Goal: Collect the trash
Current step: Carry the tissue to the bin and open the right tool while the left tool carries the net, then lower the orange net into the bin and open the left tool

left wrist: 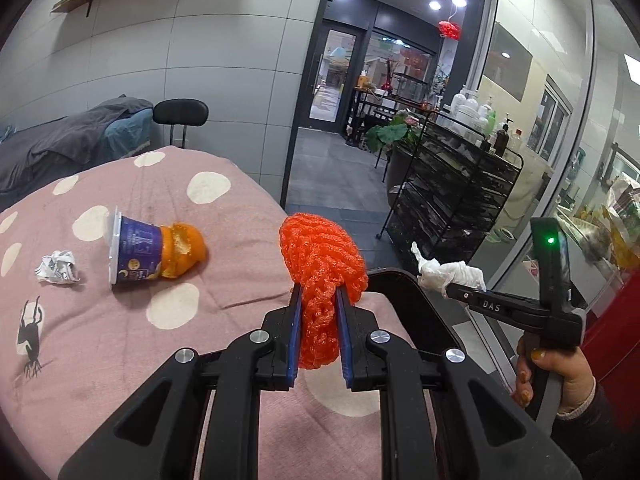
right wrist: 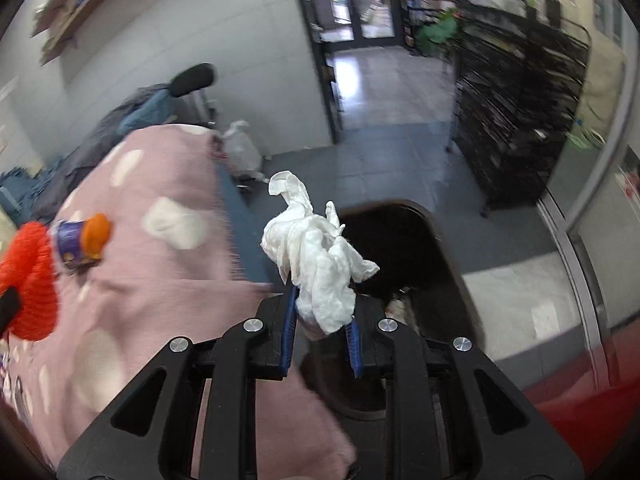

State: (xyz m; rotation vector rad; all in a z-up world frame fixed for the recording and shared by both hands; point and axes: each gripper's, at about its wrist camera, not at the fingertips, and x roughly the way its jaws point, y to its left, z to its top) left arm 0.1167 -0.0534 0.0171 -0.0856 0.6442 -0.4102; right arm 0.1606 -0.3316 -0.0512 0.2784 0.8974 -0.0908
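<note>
Left wrist view: looks forward and slightly down along its fingers, close above the pink spotted bedcover (left wrist: 120, 320), facing the doorway. Right wrist view: tilted more steeply down over the bed edge and black bin (right wrist: 400, 240). Shared: bedcover, bin, purple cup (left wrist: 136, 248), black rack (left wrist: 452, 192).

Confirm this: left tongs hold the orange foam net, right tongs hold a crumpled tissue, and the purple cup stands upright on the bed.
Not quite. The cup lies on its side on the bed, as the left wrist view shows. The left tongs do hold the net, and the right tongs the tissue.
</note>
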